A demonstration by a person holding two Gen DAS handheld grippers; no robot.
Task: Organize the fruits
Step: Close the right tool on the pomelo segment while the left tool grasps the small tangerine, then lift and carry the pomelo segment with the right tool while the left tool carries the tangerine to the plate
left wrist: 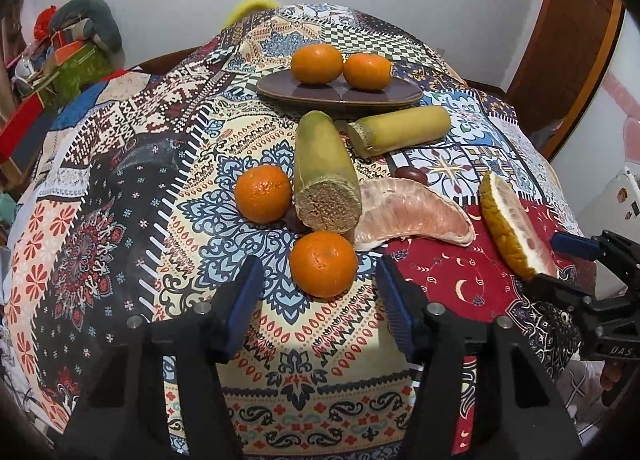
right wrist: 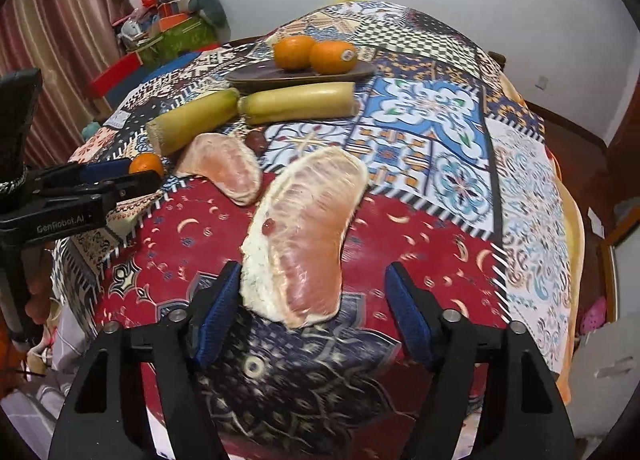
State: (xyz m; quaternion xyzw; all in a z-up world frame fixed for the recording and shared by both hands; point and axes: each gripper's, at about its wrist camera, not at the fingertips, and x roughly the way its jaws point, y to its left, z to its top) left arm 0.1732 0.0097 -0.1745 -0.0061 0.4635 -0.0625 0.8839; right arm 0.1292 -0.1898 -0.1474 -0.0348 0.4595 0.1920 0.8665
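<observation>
Pomelo segment (right wrist: 304, 236), "GenRobot.AI" left claw (right wrist: 116, 176)

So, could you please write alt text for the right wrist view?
A peeled pomelo wedge lies on a patchwork tablecloth between the open right gripper's blue-padded fingers. Behind it lie a second wedge, two sugarcane pieces and a plate with two oranges.

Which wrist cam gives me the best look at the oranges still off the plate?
The left wrist view: both loose oranges show whole, the nearer one just ahead of the open left gripper. The right wrist view shows only one orange, partly hidden behind the left gripper's fingers.
</observation>
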